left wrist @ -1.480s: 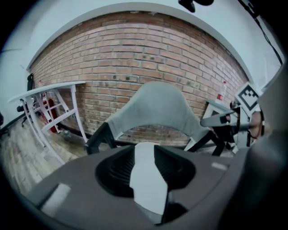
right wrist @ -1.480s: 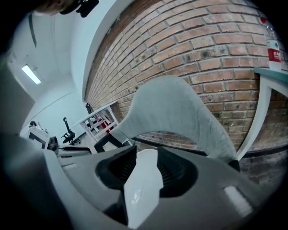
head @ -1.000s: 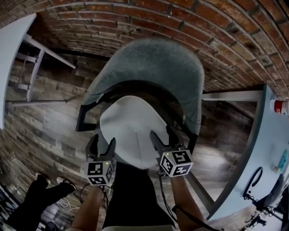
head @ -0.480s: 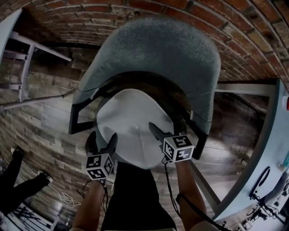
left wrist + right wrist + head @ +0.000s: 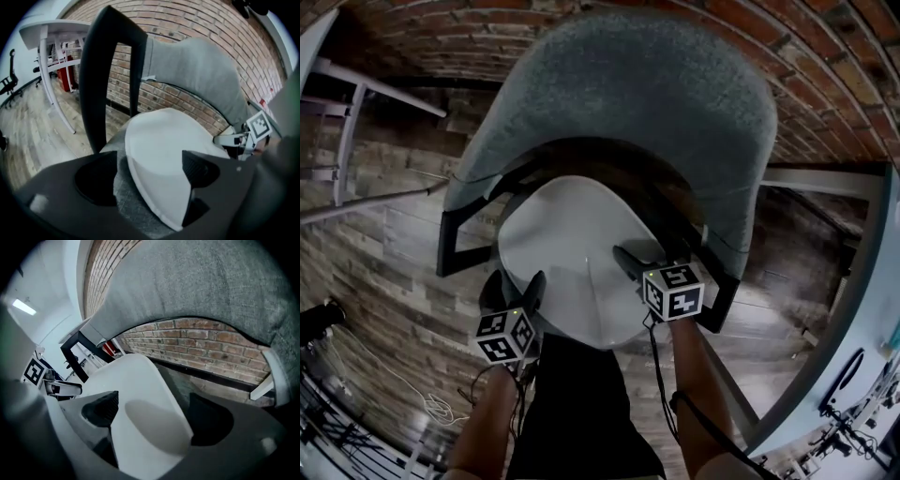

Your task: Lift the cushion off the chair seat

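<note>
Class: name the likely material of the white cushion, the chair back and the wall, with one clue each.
Cushion: smooth, matte white cover, perhaps fabric or faux leather.
Chair back: grey felt-like upholstery, flecked nap.
Wall: red brick, mortar joints.

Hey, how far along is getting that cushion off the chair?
Done: the left gripper and right gripper each straddle an edge of the white cushion. In hand: their jaws have just been opening and stand apart, not yet gripping. Left: clamp and lift; the cushion lies on the chair seat.
</note>
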{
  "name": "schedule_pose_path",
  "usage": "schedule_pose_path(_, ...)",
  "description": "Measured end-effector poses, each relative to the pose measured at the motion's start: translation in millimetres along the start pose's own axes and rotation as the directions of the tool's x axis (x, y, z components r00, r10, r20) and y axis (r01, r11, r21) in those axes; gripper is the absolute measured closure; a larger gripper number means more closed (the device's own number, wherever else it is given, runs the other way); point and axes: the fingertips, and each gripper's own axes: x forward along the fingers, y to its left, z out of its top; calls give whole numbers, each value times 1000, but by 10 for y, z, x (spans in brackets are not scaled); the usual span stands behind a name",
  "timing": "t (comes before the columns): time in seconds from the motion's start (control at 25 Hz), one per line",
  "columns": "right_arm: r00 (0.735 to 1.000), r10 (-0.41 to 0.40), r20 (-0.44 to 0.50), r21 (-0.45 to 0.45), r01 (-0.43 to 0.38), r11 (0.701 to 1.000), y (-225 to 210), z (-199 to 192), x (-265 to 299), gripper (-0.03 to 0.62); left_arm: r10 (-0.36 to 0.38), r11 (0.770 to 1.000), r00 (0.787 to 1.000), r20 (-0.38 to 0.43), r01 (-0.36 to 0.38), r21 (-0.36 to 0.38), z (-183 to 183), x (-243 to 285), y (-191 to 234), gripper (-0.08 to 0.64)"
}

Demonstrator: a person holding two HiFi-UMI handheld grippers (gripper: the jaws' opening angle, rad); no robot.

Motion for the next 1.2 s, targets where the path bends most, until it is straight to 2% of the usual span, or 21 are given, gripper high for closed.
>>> schedule_pose_path(0.12, 1000, 12, -28, -21, -13, 1000, 43, -79, 54, 123, -1, 999, 1000, -17, 0, -45, -59, 45, 22, 155)
schedule_pose_path(0.28, 999, 22, -34, -74, -24, 997, 83, -99, 54, 124, -2, 999, 1000, -17, 1, -42, -62, 77, -1, 155)
schedule_pose_path(0.4, 996, 63, -69, -109, -70, 992, 149, -131, 58, 124, -10, 999, 1000, -16, 9, -40, -54, 87, -59, 156)
schedule_pose_path(0.52, 988, 118, -102, -117, -130, 985, 197, -176, 37, 126, -9, 997, 1000, -14, 8, -75, -56, 104, -79, 157)
schedule_pose_path(0.6, 985, 129, -115, -117, -142, 983, 193, -194, 27, 136, 5, 997, 1000, -9, -5, -80, -52, 86, -77, 164)
schedule_pose_path(0.64, 985, 124, -118, -118, -138, 983, 178, -195, 26, 162, 22, 997, 1000, -5, -23, -74, -41, 72, -70, 184)
schedule_pose_path(0.72, 987, 108, -116, -106, -120, 987, 129, -182, 17, 213, 65, 995, 998, 7, -64, -70, -16, 52, -60, 278)
schedule_pose_path(0.8, 989, 97, -108, -80, -106, 991, 88, -161, 0, 280, 96, 992, 995, 17, -95, -82, 0, 49, -59, 311)
schedule_pose_path(0.88, 990, 93, -102, -69, -100, 993, 88, -145, -13, 313, 125, 988, 992, 28, -122, -89, 20, 31, -34, 356)
schedule_pose_path(0.96, 991, 83, -100, -70, -91, 993, 106, -144, -22, 331, 151, 986, 988, 38, -147, -84, 38, 4, -2, 430)
schedule_pose_path(1.12, 996, 42, -79, -46, -45, 998, 66, -151, -91, 374, 188, 979, 981, 55, -183, -87, 58, -47, 29, 492)
schedule_pose_path(1.2, 999, 14, -52, -15, -15, 1000, 28, -118, -152, 424, 210, 975, 975, 69, -203, -91, 89, -84, 45, 514)
